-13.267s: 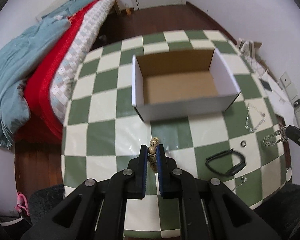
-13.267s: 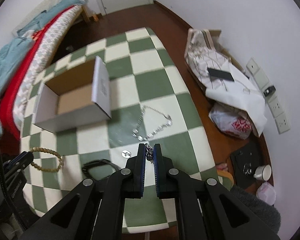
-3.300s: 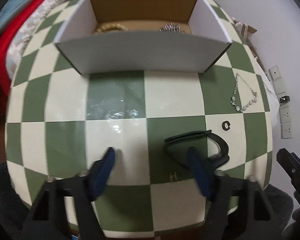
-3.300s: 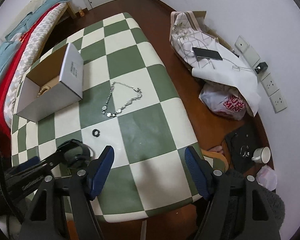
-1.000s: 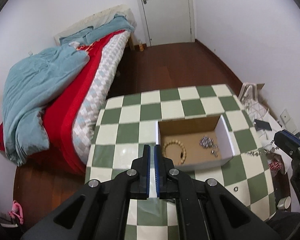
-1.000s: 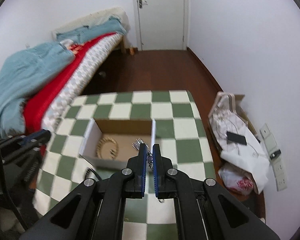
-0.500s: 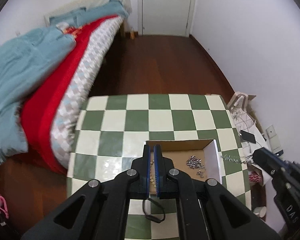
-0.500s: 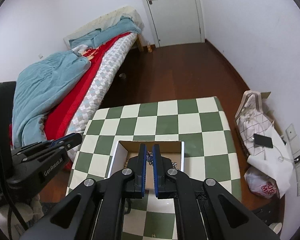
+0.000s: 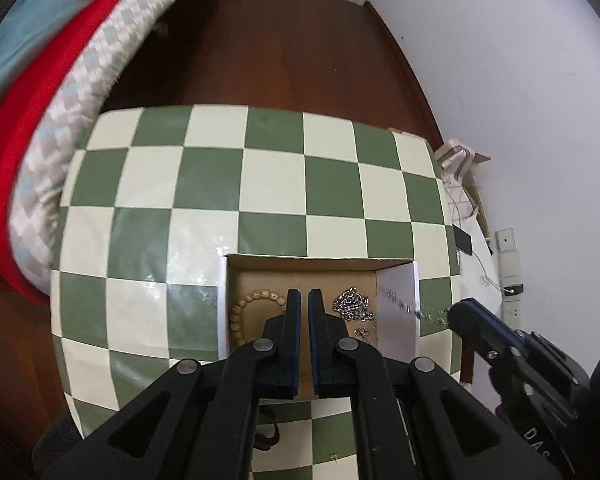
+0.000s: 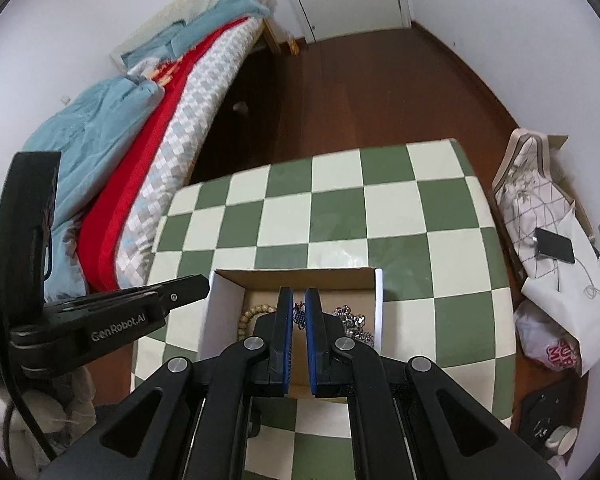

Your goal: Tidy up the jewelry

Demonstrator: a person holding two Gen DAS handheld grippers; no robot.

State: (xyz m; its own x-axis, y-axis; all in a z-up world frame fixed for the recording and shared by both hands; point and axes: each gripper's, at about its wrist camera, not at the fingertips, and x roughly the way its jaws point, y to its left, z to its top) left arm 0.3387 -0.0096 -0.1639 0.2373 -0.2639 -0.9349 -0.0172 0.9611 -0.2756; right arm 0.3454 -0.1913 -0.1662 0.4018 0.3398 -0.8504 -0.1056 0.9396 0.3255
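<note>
Your right gripper (image 10: pixel 299 312) pinched a silver chain necklace (image 9: pixel 404 305) above the open white cardboard box (image 9: pixel 396 312); your left gripper (image 9: pixel 304 312) was pressed together, holding a black strap (image 9: pixel 269 436).

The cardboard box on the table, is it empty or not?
Not empty. The open box holds a wooden bead bracelet and a silver chain on its floor.

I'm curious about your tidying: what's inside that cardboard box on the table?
A wooden bead bracelet and a heap of silver chain lie in the box; the gripper fingers hide its middle and near floor.
</note>
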